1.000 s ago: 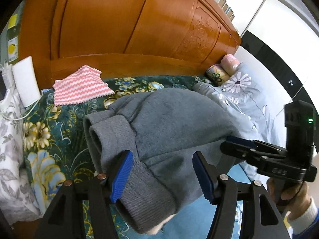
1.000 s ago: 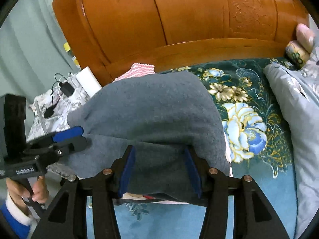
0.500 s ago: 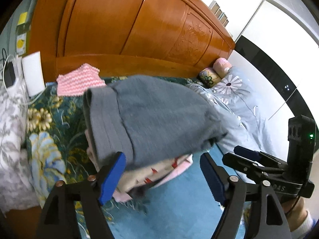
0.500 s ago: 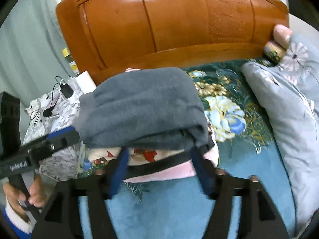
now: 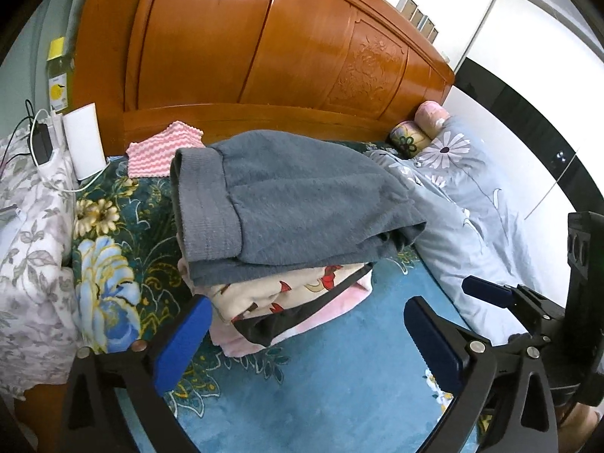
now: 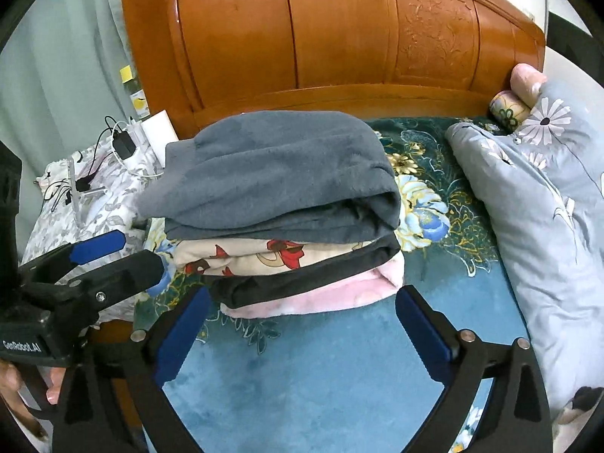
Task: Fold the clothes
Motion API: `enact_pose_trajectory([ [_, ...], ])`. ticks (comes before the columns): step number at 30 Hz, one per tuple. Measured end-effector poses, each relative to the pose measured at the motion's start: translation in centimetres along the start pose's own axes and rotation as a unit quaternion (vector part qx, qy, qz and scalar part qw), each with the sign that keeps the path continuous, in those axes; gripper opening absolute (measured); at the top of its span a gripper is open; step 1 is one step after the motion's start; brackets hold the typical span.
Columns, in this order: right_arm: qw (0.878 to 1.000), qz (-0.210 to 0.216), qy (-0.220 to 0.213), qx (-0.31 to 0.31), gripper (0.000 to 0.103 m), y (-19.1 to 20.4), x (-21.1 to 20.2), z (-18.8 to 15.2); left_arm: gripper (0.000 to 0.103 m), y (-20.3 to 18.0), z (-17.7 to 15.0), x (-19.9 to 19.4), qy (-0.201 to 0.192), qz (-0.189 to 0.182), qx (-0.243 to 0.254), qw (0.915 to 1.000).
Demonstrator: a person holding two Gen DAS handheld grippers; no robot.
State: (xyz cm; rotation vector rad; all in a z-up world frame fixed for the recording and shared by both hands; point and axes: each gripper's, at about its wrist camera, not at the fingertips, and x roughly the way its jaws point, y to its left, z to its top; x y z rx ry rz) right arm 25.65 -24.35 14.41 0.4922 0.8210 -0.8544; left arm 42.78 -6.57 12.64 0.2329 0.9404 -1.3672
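A folded grey sweater [image 5: 294,204] [image 6: 275,173] lies on top of a stack of folded clothes on the bed: a cream printed garment [image 5: 279,290] [image 6: 264,256], a black one [image 6: 302,279] and a pink one [image 6: 339,294] beneath. My left gripper [image 5: 305,328] is open and empty, just in front of the stack; it also shows at the left of the right wrist view [image 6: 124,260]. My right gripper [image 6: 302,324] is open and empty in front of the stack; it shows at the right of the left wrist view [image 5: 487,290].
The stack sits on a blue floral bedspread [image 6: 339,370]. A wooden headboard [image 6: 339,37] stands behind. A grey flowered quilt [image 6: 547,207] lies at the right. A pink zigzag cloth [image 5: 162,151] lies near the headboard. A bedside table with a white box [image 5: 83,143] and chargers is at the left.
Both grippers let go of the grey sweater, opened wider and pulled back from the stack. The sweater now rests on the stack.
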Motion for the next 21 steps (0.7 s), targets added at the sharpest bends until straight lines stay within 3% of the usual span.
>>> enact_pose_trajectory([
  [9,1.0,-0.015,0.002,-0.007,0.102,-0.2,0.1,-0.2,0.103,0.0,-0.5,0.9,-0.004,-0.006,-0.01,0.9999],
  [21,0.999,-0.017,0.028,-0.001,0.103,-1.0,4.4,-0.1,0.103,1.4,-1.0,3.7,-0.011,0.008,-0.005,0.9999],
])
